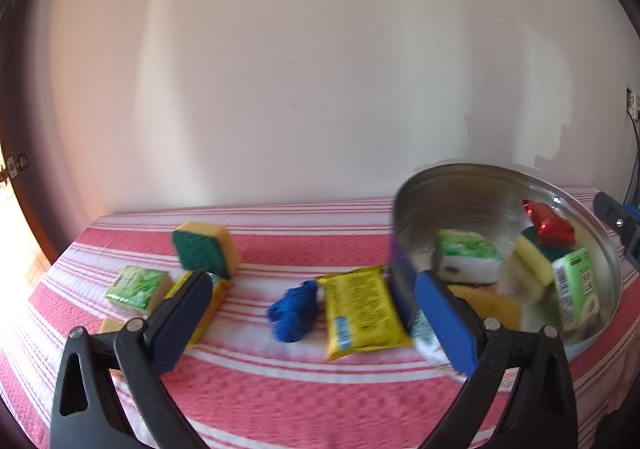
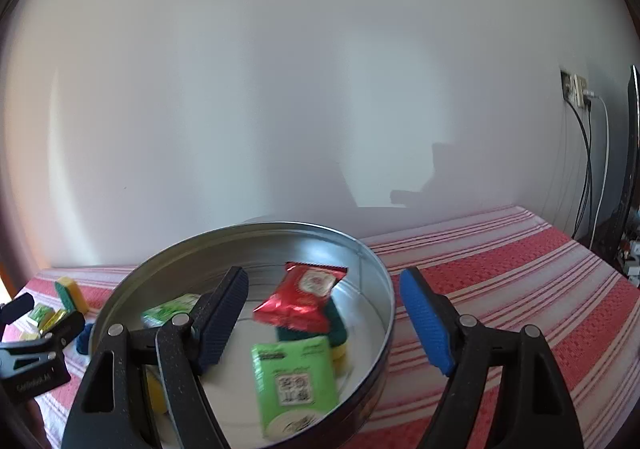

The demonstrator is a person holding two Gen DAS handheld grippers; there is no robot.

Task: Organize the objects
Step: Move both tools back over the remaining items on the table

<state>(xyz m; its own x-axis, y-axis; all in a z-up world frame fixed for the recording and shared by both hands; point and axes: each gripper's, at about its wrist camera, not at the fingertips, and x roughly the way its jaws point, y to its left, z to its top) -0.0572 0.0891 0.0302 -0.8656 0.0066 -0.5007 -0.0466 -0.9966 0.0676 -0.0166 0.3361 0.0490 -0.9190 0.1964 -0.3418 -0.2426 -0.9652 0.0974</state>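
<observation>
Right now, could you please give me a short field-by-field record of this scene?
surface: red and white striped cloth
container: round metal tin
in tin: red packet, green packet, sponges
outside tin: yellow packet, blue cloth bundle, upright sponge, green-wrapped sponge
left gripper: jaws open, empty, over loose items
right gripper: jaws open, empty, straddling the tin's right rim

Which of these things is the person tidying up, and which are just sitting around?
Being tidied: round tin, red packet, green packet, yellow packet, blue cloth, sponge.
Just there: striped tablecloth, wall socket, cables.
</observation>
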